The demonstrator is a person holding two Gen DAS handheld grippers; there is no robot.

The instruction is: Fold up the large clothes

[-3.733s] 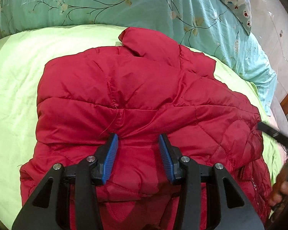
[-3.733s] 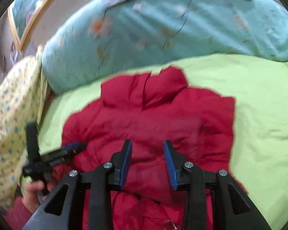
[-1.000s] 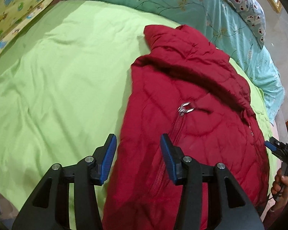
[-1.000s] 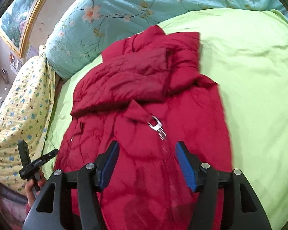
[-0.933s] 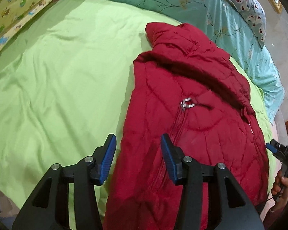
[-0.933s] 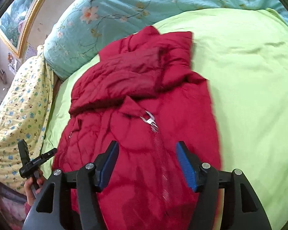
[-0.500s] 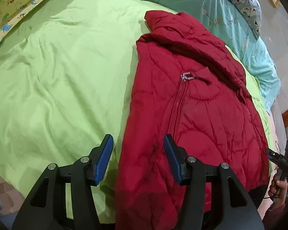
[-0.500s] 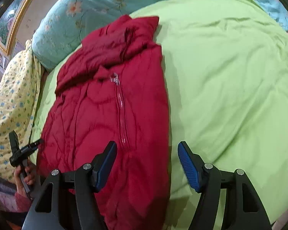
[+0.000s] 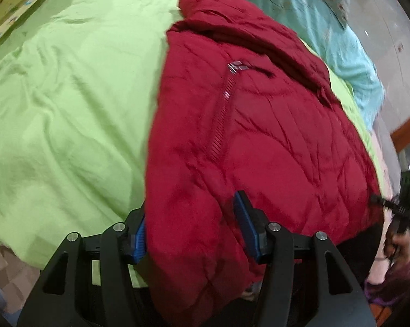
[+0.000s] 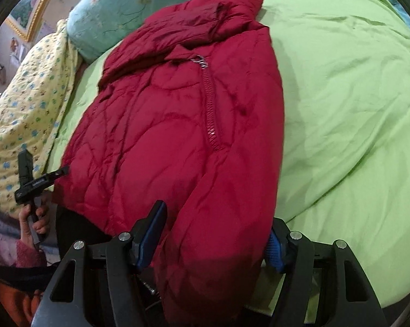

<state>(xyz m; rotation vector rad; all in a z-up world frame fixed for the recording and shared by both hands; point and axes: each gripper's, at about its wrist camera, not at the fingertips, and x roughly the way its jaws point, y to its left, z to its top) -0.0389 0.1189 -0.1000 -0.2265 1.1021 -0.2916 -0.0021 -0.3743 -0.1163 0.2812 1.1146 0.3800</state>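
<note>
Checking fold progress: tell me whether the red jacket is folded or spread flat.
Folded lengthwise: the red jacket lies as a narrow strip on the green sheet, zipper up.

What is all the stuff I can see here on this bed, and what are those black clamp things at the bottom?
Padded jacket: one, dark red, lying lengthwise on the green cover, collar toward the pillows, hem nearest the cameras.
Zip pull: one, silver, high on the jacket's front.
Bed cover: one, lime green, under the jacket.
Quilt: one, turquoise with flowers, beyond the collar.
Blanket: one, pale yellow with small prints, beside the bed cover.
Picture frame: one, gold, on the wall.
Left tool: black with blue pads, jacket hem between its fingers.
Right tool: same kind, jacket hem between its fingers.
Hand: gripping the other tool's handle.
</note>
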